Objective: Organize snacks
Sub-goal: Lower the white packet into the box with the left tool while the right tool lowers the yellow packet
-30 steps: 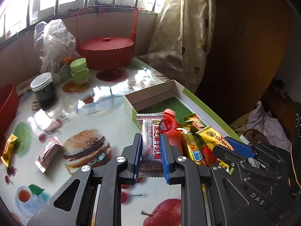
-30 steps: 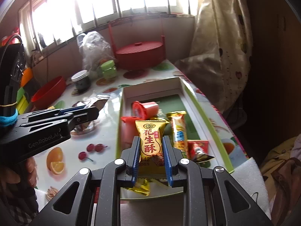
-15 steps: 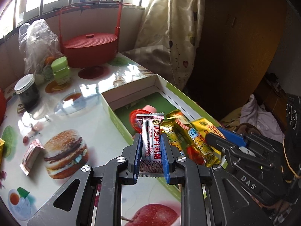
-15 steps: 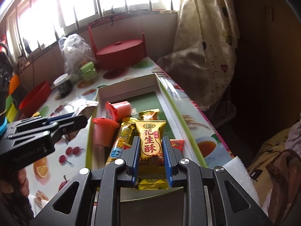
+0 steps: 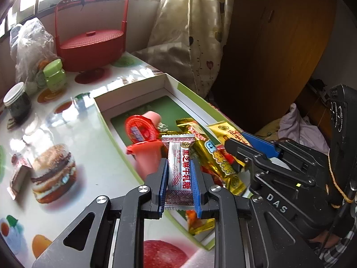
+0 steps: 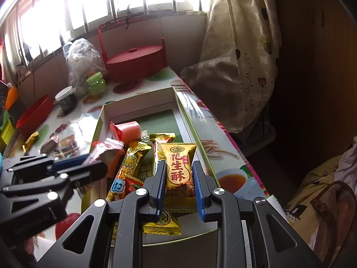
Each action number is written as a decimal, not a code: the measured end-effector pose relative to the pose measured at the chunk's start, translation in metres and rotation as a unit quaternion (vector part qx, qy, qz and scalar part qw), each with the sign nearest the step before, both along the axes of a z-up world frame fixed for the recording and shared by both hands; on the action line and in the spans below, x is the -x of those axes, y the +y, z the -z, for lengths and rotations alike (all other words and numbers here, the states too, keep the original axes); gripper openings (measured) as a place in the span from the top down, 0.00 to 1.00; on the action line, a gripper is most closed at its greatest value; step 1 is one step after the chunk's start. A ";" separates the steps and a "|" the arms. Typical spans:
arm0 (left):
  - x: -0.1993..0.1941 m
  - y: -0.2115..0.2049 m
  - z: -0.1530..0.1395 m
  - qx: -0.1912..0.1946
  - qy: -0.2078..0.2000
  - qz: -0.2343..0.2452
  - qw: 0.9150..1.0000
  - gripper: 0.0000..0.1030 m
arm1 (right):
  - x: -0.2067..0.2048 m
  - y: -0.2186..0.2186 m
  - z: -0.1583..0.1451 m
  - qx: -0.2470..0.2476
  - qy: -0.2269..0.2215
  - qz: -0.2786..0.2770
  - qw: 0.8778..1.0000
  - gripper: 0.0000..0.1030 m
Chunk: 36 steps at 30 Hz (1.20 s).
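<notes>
My left gripper [image 5: 178, 167] is shut on a white nougat sachet [image 5: 179, 172] with red lettering, held over the near left part of the open box [image 5: 133, 91]. My right gripper [image 6: 178, 167] is shut on a yellow peanut-crisp packet [image 6: 179, 167] above the box's [image 6: 142, 100] near right side. Inside lie two red jelly cups [image 5: 142, 131], gold wrapped bars [image 5: 214, 158] and other small packets. Each gripper shows in the other's view: the right one [image 5: 245, 147] at the right, the left one [image 6: 89, 163] at the left.
A red lidded basket [image 5: 91, 42], a green jar [image 5: 54, 76], a dark jar [image 5: 16, 103] and a plastic bag [image 5: 31, 42] stand at the table's far end. Loose sweets [image 5: 19, 177] lie left of the box. A red bowl [image 6: 35, 114] is far left; a curtain [image 6: 241, 51] hangs right.
Both grippers have moved forward and a little down over the box with their packets still gripped. In the left wrist view the box has slid from right of centre to under the sachet.
</notes>
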State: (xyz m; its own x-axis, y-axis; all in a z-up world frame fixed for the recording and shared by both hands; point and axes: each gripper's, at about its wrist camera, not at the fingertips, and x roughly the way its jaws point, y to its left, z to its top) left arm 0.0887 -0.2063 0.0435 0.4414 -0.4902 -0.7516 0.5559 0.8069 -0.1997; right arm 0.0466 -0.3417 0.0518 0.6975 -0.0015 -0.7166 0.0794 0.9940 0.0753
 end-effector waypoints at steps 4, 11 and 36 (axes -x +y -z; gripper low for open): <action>0.001 -0.006 0.004 -0.005 0.004 0.000 1.000 0.80 | 0.000 0.000 0.001 0.003 -0.003 -0.001 1.000 0.78; 0.002 -0.012 0.009 -0.015 0.008 0.000 1.000 0.80 | 0.003 -0.003 0.001 -0.003 -0.008 -0.002 1.000 0.78; -0.002 -0.012 0.017 -0.022 0.024 -0.012 0.999 0.71 | 0.004 -0.004 0.003 -0.010 -0.005 -0.003 1.000 0.74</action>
